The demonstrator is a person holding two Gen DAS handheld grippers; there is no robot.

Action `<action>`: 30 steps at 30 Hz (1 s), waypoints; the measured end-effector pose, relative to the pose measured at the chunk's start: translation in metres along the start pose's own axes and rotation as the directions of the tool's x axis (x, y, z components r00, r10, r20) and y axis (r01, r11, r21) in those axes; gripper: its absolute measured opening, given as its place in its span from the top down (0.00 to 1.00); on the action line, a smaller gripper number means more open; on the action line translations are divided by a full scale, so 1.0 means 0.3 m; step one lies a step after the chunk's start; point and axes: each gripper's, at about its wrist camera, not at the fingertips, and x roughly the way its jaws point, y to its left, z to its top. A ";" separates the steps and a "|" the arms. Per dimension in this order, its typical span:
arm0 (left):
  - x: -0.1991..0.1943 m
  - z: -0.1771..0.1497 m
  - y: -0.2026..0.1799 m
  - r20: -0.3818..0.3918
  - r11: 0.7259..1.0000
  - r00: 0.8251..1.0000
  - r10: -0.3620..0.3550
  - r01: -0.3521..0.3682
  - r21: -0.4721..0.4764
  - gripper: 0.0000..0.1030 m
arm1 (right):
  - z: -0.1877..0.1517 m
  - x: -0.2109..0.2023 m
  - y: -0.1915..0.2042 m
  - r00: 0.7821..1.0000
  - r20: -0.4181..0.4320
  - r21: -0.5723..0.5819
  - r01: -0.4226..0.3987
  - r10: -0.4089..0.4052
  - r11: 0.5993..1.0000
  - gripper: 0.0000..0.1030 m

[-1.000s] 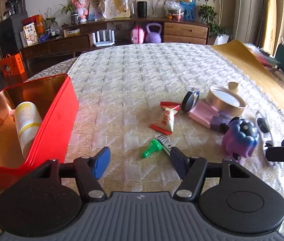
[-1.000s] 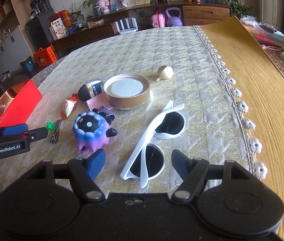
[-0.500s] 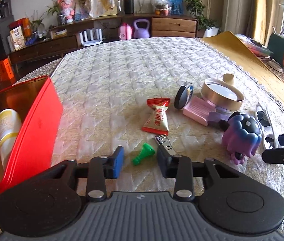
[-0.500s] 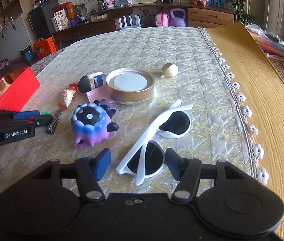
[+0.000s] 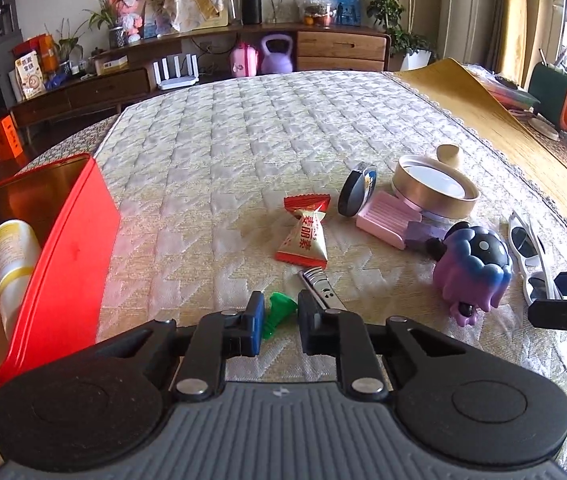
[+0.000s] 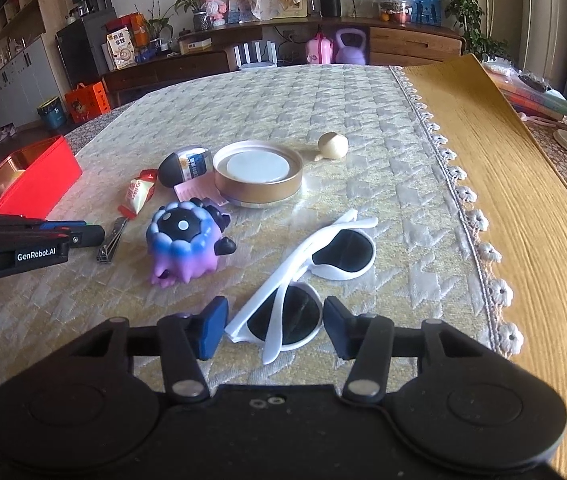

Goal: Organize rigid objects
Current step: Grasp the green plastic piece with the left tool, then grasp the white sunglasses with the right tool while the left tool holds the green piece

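Both tongs sit low at the bottom of their frames, each straddling a target. Left tongs (image 5: 279,322) are narrowed to a small gap around the green cone (image 5: 277,312); whether the pads touch it I cannot tell. Right tongs (image 6: 275,328) are wider, set either side of the near lens of the white sunglasses (image 6: 307,280), with clear gaps on both sides — nothing gripped.

The red tin (image 5: 63,240) stands open at the left edge of the left view, a pale bottle (image 5: 13,256) lying inside; it looks like the drop spot.

To do this well, I would close the left pads square on the cone's wider body, not its tapering tip, and keep the right pad off the nail clipper (image 5: 319,284) just beside it. For the sunglasses, pinch the frame rim rather than the lens, since the folded arms could let them pivot — lift slowly and level.
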 end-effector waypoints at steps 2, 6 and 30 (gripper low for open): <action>-0.009 0.001 0.011 -0.008 1.000 1.000 -0.004 0.004 -0.025 0.83 | 0.002 -0.015 0.001 1.000 0.011 0.001 0.001 -0.001 1.000 0.50; -0.038 0.007 0.029 -0.013 0.998 1.000 -0.009 0.008 -0.064 0.83 | 0.010 -0.044 0.001 0.999 0.033 0.007 0.000 0.000 1.000 0.50; -0.199 0.007 0.044 0.029 0.995 0.999 -0.012 0.015 -0.094 0.83 | -0.002 -0.097 -0.021 0.999 0.043 0.015 0.008 -0.008 1.000 0.71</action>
